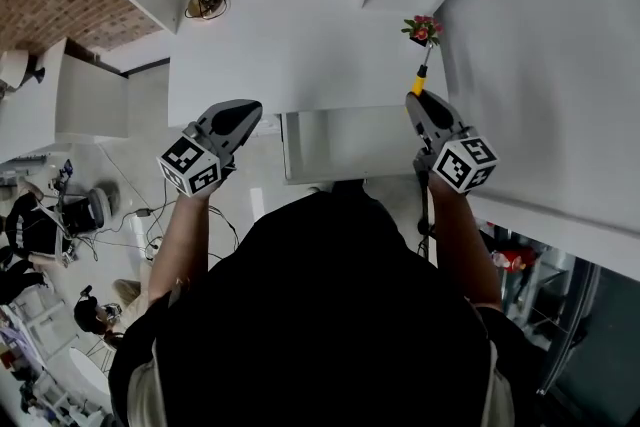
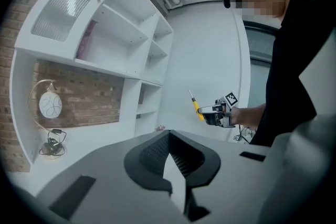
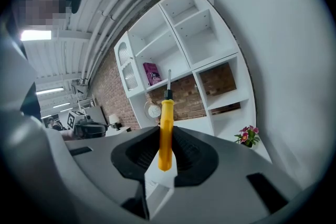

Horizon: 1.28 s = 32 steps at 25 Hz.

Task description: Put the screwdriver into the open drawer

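The right gripper (image 3: pixel 166 153) had its fingers closed on the yellow handle of the screwdriver (image 3: pixel 166 131), with the shaft pointing out past the fingertips. The tool was held over the white bench (image 1: pixel 290 35), just beside the right far corner of the open drawer (image 1: pixel 345 143). The left gripper (image 2: pixel 170 159) was held at the drawer's left side, its fingers closed together on nothing.

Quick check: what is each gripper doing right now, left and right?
Left gripper: jaws together, nothing between them.
Right gripper: closed on the yellow-handled screwdriver, shaft pointing out ahead of the jaws.
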Each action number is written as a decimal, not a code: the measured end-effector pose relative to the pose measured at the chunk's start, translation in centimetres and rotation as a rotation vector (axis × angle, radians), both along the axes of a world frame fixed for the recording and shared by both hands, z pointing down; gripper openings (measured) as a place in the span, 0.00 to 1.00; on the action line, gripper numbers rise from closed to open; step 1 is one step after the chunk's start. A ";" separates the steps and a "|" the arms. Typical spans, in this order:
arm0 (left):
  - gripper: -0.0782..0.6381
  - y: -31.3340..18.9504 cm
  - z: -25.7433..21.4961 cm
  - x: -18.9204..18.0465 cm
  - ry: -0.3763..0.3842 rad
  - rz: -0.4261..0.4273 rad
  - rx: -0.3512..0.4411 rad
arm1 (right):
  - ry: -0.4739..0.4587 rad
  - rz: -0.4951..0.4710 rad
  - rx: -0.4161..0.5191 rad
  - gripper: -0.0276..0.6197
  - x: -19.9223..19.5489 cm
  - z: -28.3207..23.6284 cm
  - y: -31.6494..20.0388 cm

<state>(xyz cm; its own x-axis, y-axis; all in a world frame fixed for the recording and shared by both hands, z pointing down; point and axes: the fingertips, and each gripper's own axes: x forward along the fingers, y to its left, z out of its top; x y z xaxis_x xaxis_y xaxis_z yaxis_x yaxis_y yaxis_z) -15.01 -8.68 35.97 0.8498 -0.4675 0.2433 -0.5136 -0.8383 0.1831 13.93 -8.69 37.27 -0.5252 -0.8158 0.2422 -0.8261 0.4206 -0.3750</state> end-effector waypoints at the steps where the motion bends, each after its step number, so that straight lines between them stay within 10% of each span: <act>1: 0.13 -0.4 0.0 0.2 0.002 -0.005 -0.001 | 0.000 -0.004 -0.003 0.16 0.2 0.1 -0.5; 32: 0.13 -5.8 3.2 2.6 -0.004 -0.085 -0.079 | 0.078 -0.172 -0.131 0.16 0.8 8.6 -6.3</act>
